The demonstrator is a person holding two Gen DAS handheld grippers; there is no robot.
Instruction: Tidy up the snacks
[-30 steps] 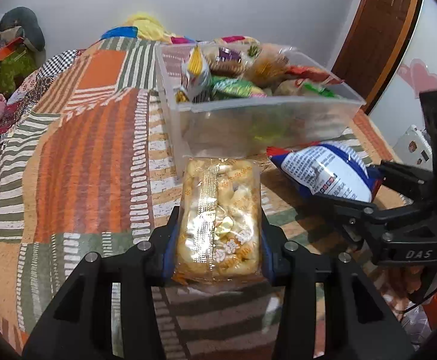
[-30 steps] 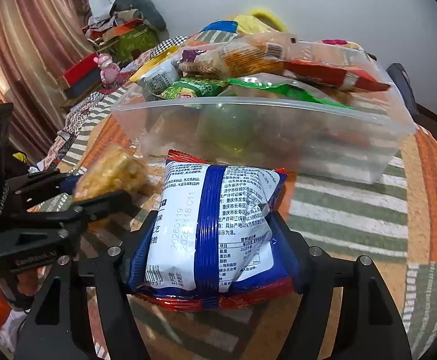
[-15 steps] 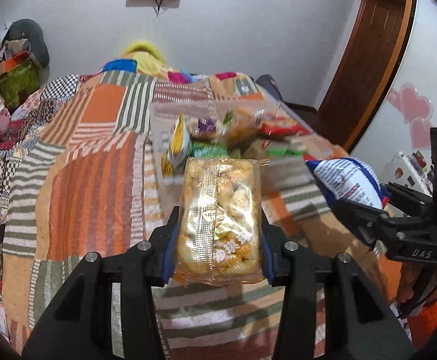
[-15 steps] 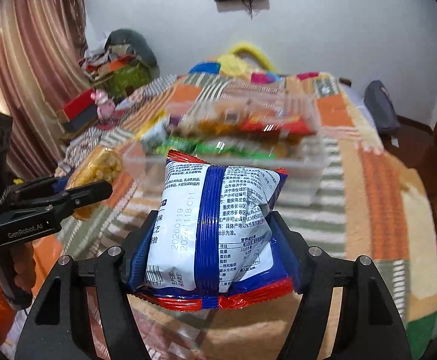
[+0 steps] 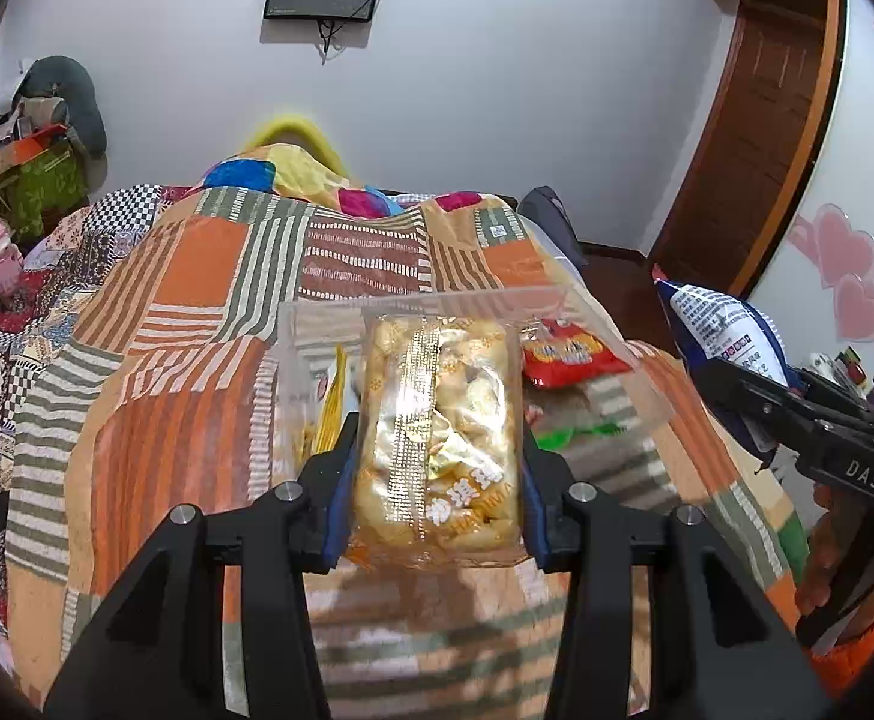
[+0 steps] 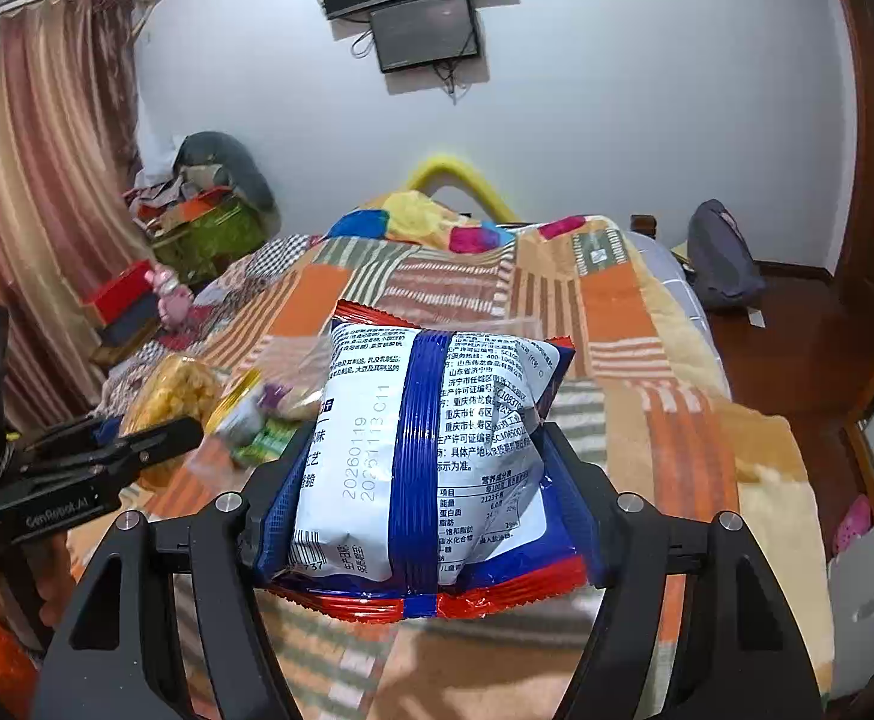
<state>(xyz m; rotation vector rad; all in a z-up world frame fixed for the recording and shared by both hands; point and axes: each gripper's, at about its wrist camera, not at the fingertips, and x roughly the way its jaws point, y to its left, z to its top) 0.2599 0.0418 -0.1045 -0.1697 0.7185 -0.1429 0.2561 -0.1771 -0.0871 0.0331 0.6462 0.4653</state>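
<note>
Left wrist view shows the left gripper [image 5: 437, 456] pinching a clear crinkly packet of golden puffed snacks [image 5: 437, 438] by its two sides. It is held up in the air, above and in front of the clear plastic box [image 5: 647, 402] that sits on the striped patchwork blanket [image 5: 185, 396]. Inside the box lie a red snack bag [image 5: 575, 354] and a green snack bag [image 5: 575, 435]. The right gripper [image 6: 431, 492] squeezes a puffy blue and white snack bag with red edges [image 6: 431, 462], also up in the air, just to the right of the box.

I think this is the carrying step: both snacks are picked up but not yet in the box. Next, each one should go over the open top, come down, and then the fingers should let go. The box already looks quite full, so they may need to land on top of the others.

The golden packet looks shiny, soft and lumpy, so too hard a squeeze could crush it.
</note>
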